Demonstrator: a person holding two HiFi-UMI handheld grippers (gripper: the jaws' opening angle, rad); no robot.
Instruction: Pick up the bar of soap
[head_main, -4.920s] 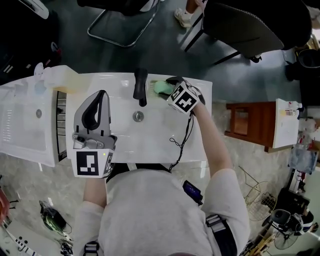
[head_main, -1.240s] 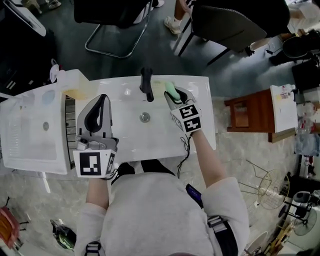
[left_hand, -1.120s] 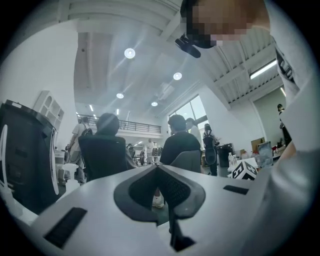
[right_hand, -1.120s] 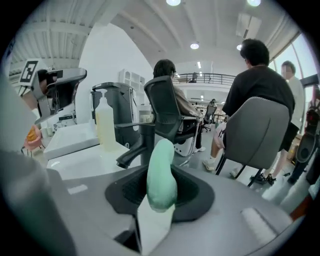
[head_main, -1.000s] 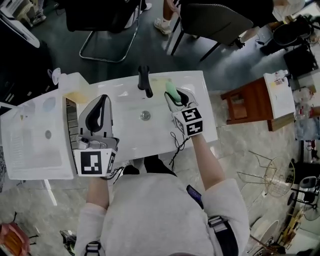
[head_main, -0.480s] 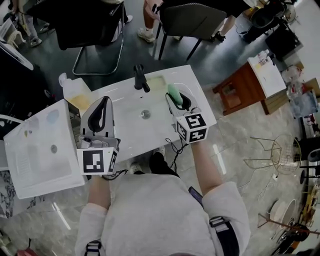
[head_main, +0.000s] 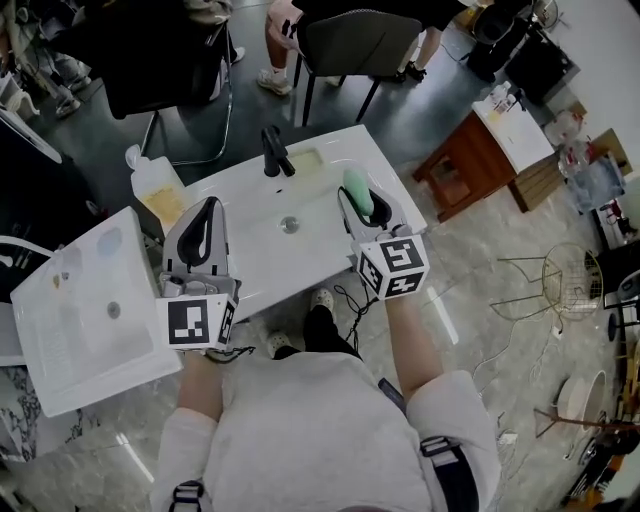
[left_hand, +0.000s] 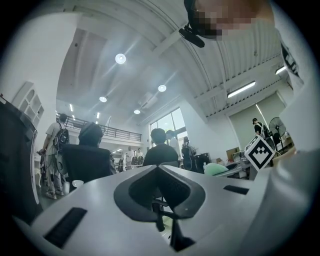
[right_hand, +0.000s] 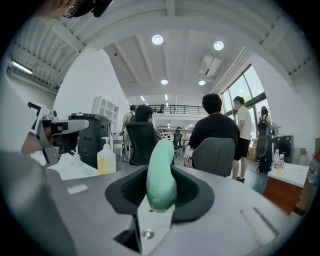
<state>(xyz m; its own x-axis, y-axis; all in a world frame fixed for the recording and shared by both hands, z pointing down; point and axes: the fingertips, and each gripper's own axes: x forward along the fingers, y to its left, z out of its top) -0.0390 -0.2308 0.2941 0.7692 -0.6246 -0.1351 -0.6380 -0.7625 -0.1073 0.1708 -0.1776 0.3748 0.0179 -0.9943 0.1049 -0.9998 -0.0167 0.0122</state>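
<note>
The bar of soap (head_main: 357, 189) is pale green and oval. It stands on edge between the jaws of my right gripper (head_main: 355, 200), which is shut on it and holds it in the air over the right end of the white sink (head_main: 250, 250). In the right gripper view the soap (right_hand: 161, 175) sticks up from the jaw gap, well above the surface. My left gripper (head_main: 209, 206) hovers over the sink's left end with its jaws together and nothing between them. In the left gripper view the soap (left_hand: 216, 169) and the right gripper's marker cube (left_hand: 260, 153) show at the right.
A black faucet (head_main: 272, 151) stands at the sink's back edge, with the drain (head_main: 290, 224) in front of it. A pump bottle of yellow liquid (head_main: 152, 183) sits at the back left. A second white basin (head_main: 75, 300) lies at the left. Chairs, seated people and a wooden cabinet (head_main: 468, 152) are beyond.
My right gripper has taken the soap off the ledge beside the faucet and carried it up and back toward me. The head view has swung round. My left gripper stays shut and in place.
</note>
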